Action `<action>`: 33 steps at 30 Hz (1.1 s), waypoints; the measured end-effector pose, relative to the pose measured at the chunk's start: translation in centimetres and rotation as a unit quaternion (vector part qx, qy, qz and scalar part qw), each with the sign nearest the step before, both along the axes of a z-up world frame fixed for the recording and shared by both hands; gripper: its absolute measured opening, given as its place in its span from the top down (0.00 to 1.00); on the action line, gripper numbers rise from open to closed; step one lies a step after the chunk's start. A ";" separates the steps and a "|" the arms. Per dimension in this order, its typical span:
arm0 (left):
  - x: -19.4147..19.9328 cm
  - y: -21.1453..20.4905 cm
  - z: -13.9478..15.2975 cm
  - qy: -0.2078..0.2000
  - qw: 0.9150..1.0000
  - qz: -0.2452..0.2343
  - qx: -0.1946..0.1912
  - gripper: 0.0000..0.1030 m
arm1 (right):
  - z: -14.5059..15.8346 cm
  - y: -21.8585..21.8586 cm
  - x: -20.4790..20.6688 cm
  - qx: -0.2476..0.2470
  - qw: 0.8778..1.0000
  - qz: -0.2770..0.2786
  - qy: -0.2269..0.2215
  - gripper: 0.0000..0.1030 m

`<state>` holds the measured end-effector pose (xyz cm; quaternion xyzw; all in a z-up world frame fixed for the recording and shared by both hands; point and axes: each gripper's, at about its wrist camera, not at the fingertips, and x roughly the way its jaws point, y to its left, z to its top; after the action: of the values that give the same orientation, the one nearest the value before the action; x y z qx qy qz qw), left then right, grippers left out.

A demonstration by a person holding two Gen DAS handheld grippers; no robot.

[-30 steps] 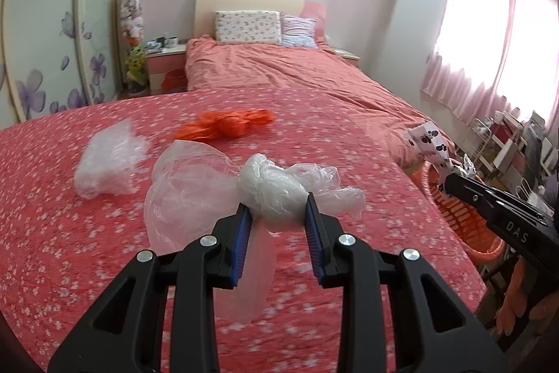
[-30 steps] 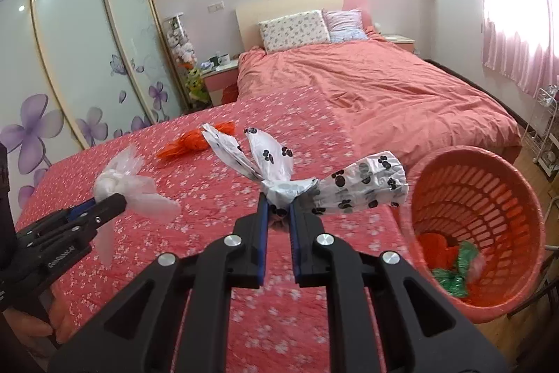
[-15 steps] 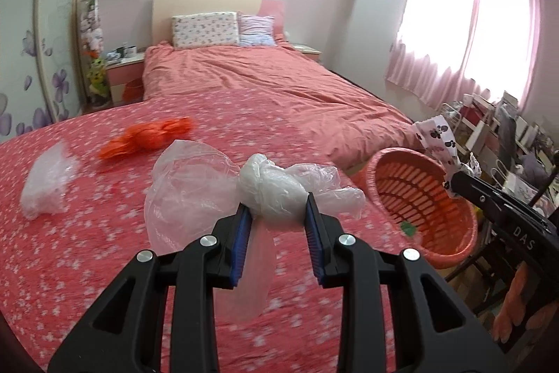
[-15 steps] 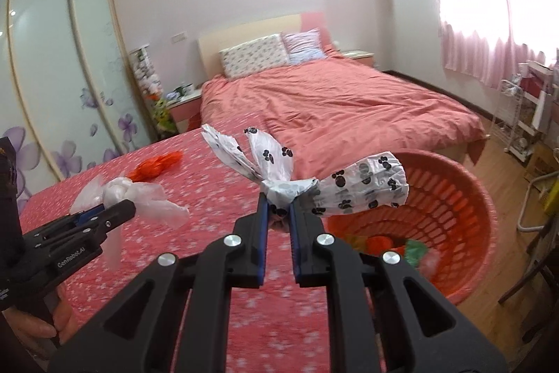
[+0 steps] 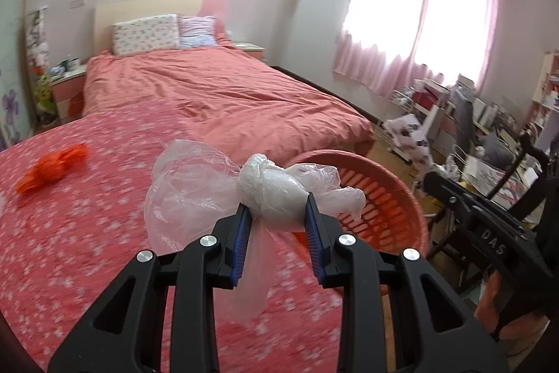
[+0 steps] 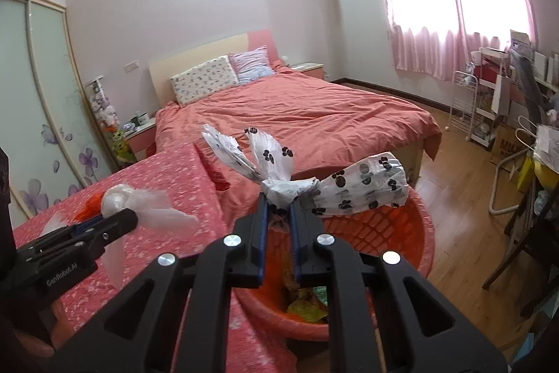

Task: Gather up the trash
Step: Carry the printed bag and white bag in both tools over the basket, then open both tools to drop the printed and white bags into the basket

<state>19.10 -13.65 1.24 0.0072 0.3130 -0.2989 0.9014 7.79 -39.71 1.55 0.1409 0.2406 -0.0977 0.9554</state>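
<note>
While we look along the left hand-held gripper (image 5: 276,219), we see its blue-padded jaws clamped on a knotted clear plastic bag (image 5: 269,194), whose loose film billows to the left and hangs down between the fingers. Just beyond and to the right sits a round orange plastic laundry basket (image 5: 394,184) on the floor beside the bed with the red flowered cover (image 5: 87,233). A crumpled orange plastic bag (image 5: 52,170) lies on that cover, well apart to the left. At the right edge we catch the right hand-held gripper (image 5: 429,180) carrying its spotted bag.

From the right wrist we see that hand-held gripper (image 6: 278,208) nearly together, pinching the knot of a white plastic bag with black paw prints (image 6: 363,187), which hangs over the orange basket (image 6: 424,226). Yellow and green trash lies at the basket's bottom. To the left, the left hand-held gripper (image 6: 111,219) holds the clear bag (image 6: 139,201) above the flowered bed (image 6: 167,177).
</note>
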 end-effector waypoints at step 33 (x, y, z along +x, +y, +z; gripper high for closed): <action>2.8 -6.8 -4.8 0.063 0.996 -0.043 0.036 0.47 | -4.2 -6.3 3.5 0.091 0.995 -0.047 0.012 0.59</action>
<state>21.92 -20.43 -3.58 0.0345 0.3795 -0.3262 0.8651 11.32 -45.99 -2.67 0.2370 0.2527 -0.1217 0.9302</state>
